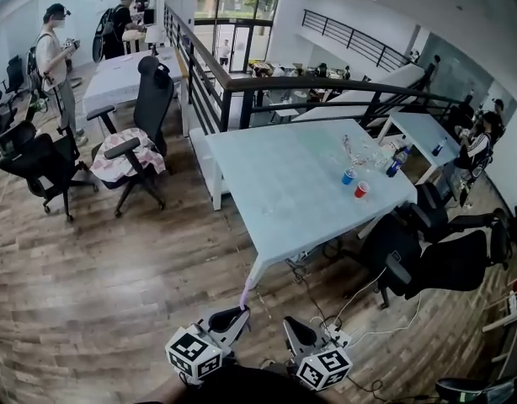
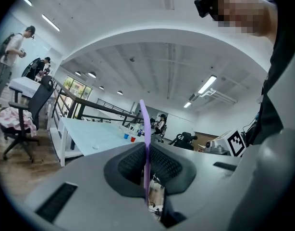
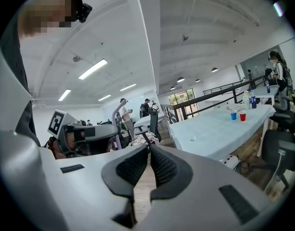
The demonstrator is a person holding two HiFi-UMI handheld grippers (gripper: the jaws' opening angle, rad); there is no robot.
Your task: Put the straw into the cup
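Observation:
A purple straw (image 2: 145,143) stands upright between the jaws of my left gripper (image 2: 146,150), which is shut on it. In the head view the straw (image 1: 246,291) pokes up from the left gripper (image 1: 240,312) at the bottom, over the wooden floor and short of the table corner. A blue cup (image 1: 349,176) and a red cup (image 1: 361,189) stand side by side near the right edge of the pale blue table (image 1: 275,183). My right gripper (image 3: 148,146) is shut with nothing in it, beside the left one (image 1: 290,323). Both cups (image 3: 233,115) are far from both grippers.
A dark blue bottle (image 1: 397,162) and some clear items (image 1: 364,151) stand behind the cups. Black office chairs (image 1: 427,255) crowd the table's right side, and another chair (image 1: 136,137) is at the left. Cables (image 1: 326,305) trail on the floor. People stand at the far left.

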